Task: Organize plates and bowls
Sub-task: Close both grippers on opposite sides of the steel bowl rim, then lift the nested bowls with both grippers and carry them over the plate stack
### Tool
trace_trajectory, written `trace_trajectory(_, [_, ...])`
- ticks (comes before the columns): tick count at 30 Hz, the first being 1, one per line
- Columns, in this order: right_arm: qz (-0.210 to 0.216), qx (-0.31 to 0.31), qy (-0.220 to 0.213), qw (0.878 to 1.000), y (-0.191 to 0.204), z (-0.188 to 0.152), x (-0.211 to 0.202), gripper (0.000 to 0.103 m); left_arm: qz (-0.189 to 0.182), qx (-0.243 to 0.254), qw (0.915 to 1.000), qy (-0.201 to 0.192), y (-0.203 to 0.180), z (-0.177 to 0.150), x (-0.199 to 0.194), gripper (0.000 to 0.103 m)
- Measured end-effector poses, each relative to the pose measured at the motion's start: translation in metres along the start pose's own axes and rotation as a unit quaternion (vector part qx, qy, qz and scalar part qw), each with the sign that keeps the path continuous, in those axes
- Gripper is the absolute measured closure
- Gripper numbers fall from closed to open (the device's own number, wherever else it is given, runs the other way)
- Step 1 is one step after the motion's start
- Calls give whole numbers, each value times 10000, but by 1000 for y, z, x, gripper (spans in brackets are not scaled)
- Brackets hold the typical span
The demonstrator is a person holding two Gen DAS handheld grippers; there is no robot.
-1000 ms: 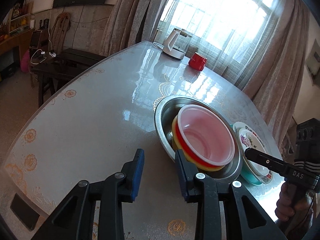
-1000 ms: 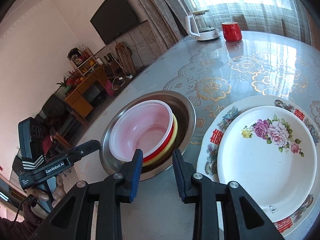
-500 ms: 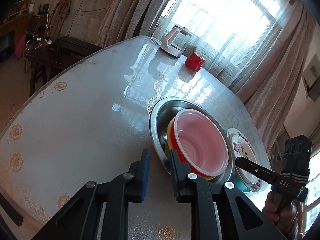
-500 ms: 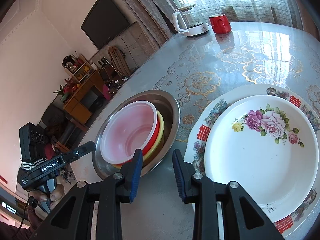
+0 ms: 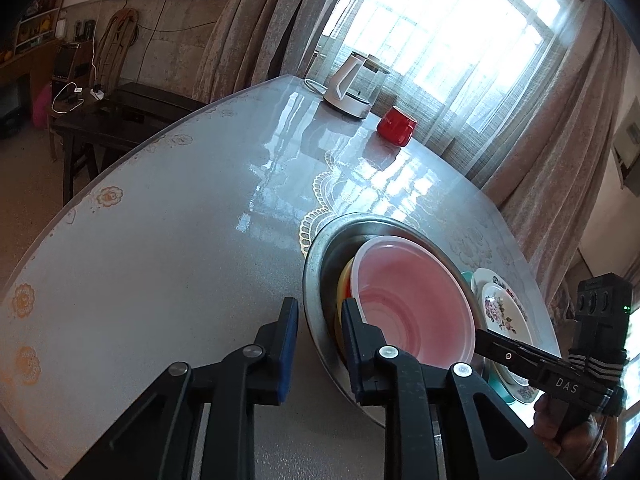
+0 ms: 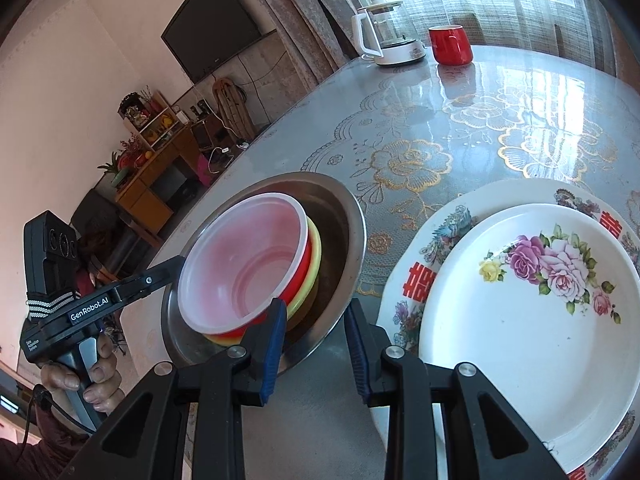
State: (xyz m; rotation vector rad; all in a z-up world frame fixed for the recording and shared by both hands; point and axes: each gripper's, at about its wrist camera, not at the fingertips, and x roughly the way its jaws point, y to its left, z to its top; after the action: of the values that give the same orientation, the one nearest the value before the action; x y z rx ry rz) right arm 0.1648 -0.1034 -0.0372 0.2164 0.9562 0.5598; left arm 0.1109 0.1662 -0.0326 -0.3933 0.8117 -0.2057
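Nesting, bowls: steel basin [image 6: 352, 232] on the table [image 5: 168, 248] holds yellow bowl [image 6: 316, 252], red bowl [image 6: 307, 246] and translucent pink bowl [image 6: 244, 264], one inside the other; looks done.
Stacking, plates: flowered plate [image 6: 532, 304] lies on a larger patterned plate [image 6: 436, 236], just beside the basin toward the table's near edge; a teal rim under them shows in the left view; looks done too.
Remaining: judging by this, little beyond moving or squaring the basin stack; kettle [image 6: 384, 40] and red mug [image 6: 450, 45] stand at the far edge, well apart.
Left tongs [image 5: 318, 340]: held low over the near edge, straddling the basin's near rim, one finger outside, one inside against the yellow bowl; narrowed, gap visible, cannot tell whether pinching yet.
Right tongs [image 6: 316, 344]: spread wide, astride the basin's rim on the plate side, gripping nothing.
Hands: each wrapped round a handle, low at the frame's edge.
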Motion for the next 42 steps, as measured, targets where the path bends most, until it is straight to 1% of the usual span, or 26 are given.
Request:
trace_trajectory(5, [-86, 153, 16, 9998, -4, 7, 3, 73, -14, -62, 9999, 110, 0, 7, 10, 79])
trace_trajectory(11, [-93, 85, -17, 9999, -2, 8, 5, 73, 29, -115, 9996, 247, 1, 10, 15, 80])
trace_trajectory(12, [-121, 11, -25, 9999, 0, 8, 5, 73, 22, -107, 9996, 254, 1, 10, 16, 84])
trace_trajectory(15, [-268, -143, -31, 9995, 6, 8, 6, 73, 58, -20, 9995, 296, 0, 11, 20, 89])
trace_trajectory(22, [-330, -231, 101, 9991, 8, 13, 7, 73, 91, 84, 9994, 334, -2, 9, 20, 90])
trace_trajectory(25, [-187, -175, 185, 9995, 5, 13, 7, 73, 14, 44, 9994, 349, 2, 7, 18, 90])
trace_trajectory(29, [-155, -260, 267, 9992, 10, 13, 10, 73, 175, 57, 9991, 378, 3, 7, 13, 90])
trace_trajectory(34, [-40, -370, 326, 9988, 15, 12, 13, 73, 118, 2, 9993, 347, 9, 4, 8, 90])
trace_trajectory(37, [-119, -447, 312, 9984, 18, 11, 13, 73, 186, 77, 9993, 314, 6, 3, 8, 90])
trace_trajectory(40, [-204, -562, 337, 9976, 22, 11, 13, 74, 116, 30, 9995, 285, 8, 2, 8, 90])
trace_trajectory(42, [-37, -422, 354, 9985, 18, 9, 10, 74, 71, -1, 9996, 272, 9, 1, 7, 89])
